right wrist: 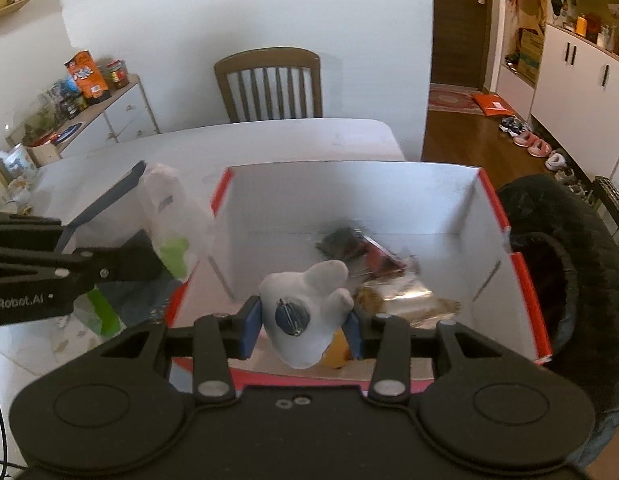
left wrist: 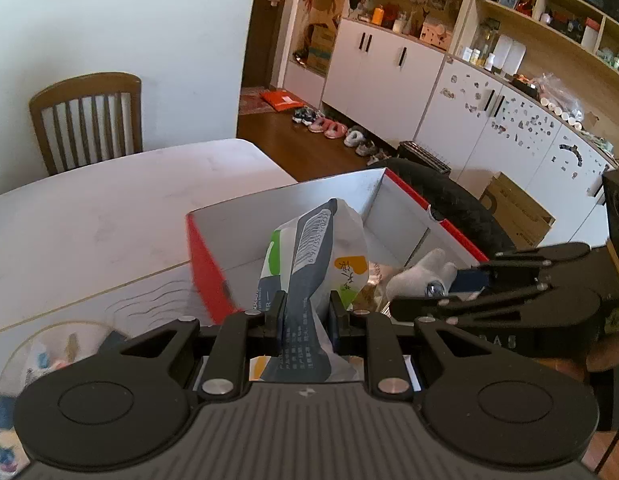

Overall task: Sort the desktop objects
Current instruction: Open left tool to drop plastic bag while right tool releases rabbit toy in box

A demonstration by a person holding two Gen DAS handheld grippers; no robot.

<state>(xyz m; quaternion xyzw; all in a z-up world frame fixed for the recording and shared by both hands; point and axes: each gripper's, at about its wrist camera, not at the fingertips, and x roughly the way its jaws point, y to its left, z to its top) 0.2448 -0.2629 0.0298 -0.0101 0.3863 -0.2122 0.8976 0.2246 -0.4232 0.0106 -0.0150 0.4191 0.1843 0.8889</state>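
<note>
My left gripper [left wrist: 307, 312] is shut on a white, grey and green snack packet [left wrist: 313, 248] with a barcode, held over the near left corner of a red box [left wrist: 205, 256] with white inner walls. My right gripper [right wrist: 305, 324] is shut on a white soft toy [right wrist: 309, 300] bearing a round blue piece, held above the red box [right wrist: 525, 292]. Dark and gold wrappers [right wrist: 389, 280] lie on the box floor. In the right wrist view the left gripper [right wrist: 141, 256] and its packet [right wrist: 169, 208] hang at the box's left wall. In the left wrist view the right gripper [left wrist: 461, 284] carries the toy [left wrist: 421, 272].
The box stands at the right end of a white table [left wrist: 109, 200]. A wooden chair [right wrist: 269, 84] stands behind the table. A black padded garment [right wrist: 557, 264] lies against the box's right side. A clear round container [left wrist: 49, 352] sits near left. A sideboard [right wrist: 109, 116] holds packets.
</note>
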